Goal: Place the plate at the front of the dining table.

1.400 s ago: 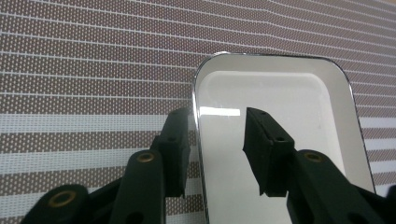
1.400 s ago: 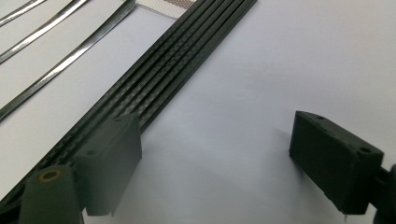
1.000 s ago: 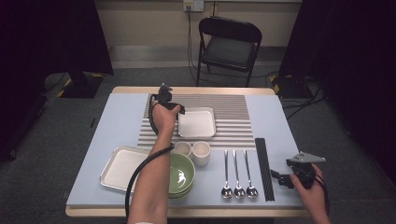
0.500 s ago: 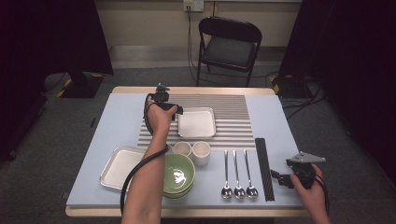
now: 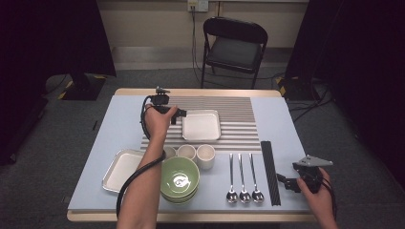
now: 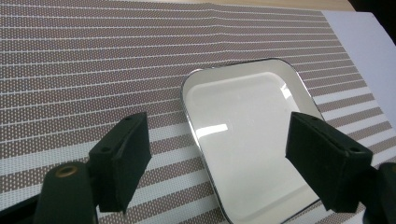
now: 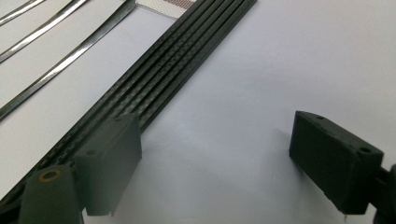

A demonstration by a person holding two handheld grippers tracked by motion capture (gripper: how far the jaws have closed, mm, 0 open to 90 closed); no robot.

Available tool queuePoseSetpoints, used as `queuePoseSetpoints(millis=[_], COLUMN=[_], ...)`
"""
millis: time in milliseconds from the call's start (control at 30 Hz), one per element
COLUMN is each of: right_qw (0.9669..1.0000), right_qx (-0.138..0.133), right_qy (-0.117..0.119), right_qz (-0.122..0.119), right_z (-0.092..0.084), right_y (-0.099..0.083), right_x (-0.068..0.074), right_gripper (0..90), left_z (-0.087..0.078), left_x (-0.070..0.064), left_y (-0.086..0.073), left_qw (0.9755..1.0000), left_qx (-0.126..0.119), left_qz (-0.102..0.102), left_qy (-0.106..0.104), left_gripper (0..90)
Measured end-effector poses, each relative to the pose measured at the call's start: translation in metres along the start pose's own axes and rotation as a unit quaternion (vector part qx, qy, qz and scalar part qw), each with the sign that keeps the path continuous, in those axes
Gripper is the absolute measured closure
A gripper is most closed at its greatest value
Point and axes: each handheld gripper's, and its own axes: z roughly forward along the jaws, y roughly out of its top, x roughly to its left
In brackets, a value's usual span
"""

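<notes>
White square tray (image 6: 243, 140) on striped mat (image 5: 234, 112): we read no lettering, though glare may hide some. Left gripper (image 6: 219, 163) jaws, just widening, straddle its edge untouching. Right gripper (image 7: 215, 163) gapes empty beside black chopsticks (image 7: 154, 86).

Between the wide-apart jaws of the left gripper (image 6: 217, 163) lies the near edge of the square white metal-rimmed tray (image 6: 247, 135), untouched by the pads; left of the gripper, the striped brown placemat (image 6: 93, 70) lies bare. Below the right gripper (image 7: 215, 163) the pale blue tabletop (image 7: 280, 70) is bare. The row of black chopsticks (image 7: 154, 88) borders its left jaw, with three steel spoons (image 5: 243, 179) beyond.
</notes>
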Motion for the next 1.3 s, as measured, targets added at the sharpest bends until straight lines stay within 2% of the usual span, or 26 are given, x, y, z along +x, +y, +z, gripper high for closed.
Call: queuePoseSetpoints(millis=[133,367,467,533,733,800,967,1300], right_qw=[1.0000,1.0000,1.0000,1.0000,1.0000,1.0000,1.0000,1.0000], right_qx=[0.000,0.001,0.000,0.000,0.000,0.000,-0.001,0.000], right_qy=[-0.001,-0.001,0.000,0.000,0.000,0.000,-0.001,-0.001], right_qz=[0.000,0.000,0.000,0.000,0.000,0.000,-0.001,0.000], right_z=[0.000,0.000,0.000,0.000,0.000,0.000,0.000,0.000], right_y=[0.000,0.000,0.000,0.000,0.000,0.000,0.000,0.000], right_x=[0.000,0.000,0.000,0.000,0.000,0.000,0.000,0.000], right_gripper=[16.1,16.1,16.1,16.1,16.1,16.1,16.1,16.1], left_z=[-0.004,-0.010,-0.012,-0.013,-0.019,-0.020,-0.024,-0.027], left_x=[0.002,0.006,0.008,0.010,0.014,0.016,0.019,0.027], left_y=[-0.003,-0.006,-0.009,-0.011,-0.016,-0.017,-0.021,-0.028], left_qw=[1.0000,0.9999,0.9998,0.9998,0.9998,0.9998,0.9998,0.9997], left_qx=[-0.003,-0.009,-0.007,-0.008,-0.011,-0.008,-0.008,-0.007], left_qz=[-0.005,0.007,0.003,0.008,0.004,0.012,0.015,0.019], left_qy=[-0.003,-0.005,-0.019,-0.015,-0.016,-0.011,-0.010,-0.015], left_gripper=[21.2,19.3,19.3,19.4,19.9,20.1,20.3,20.5])
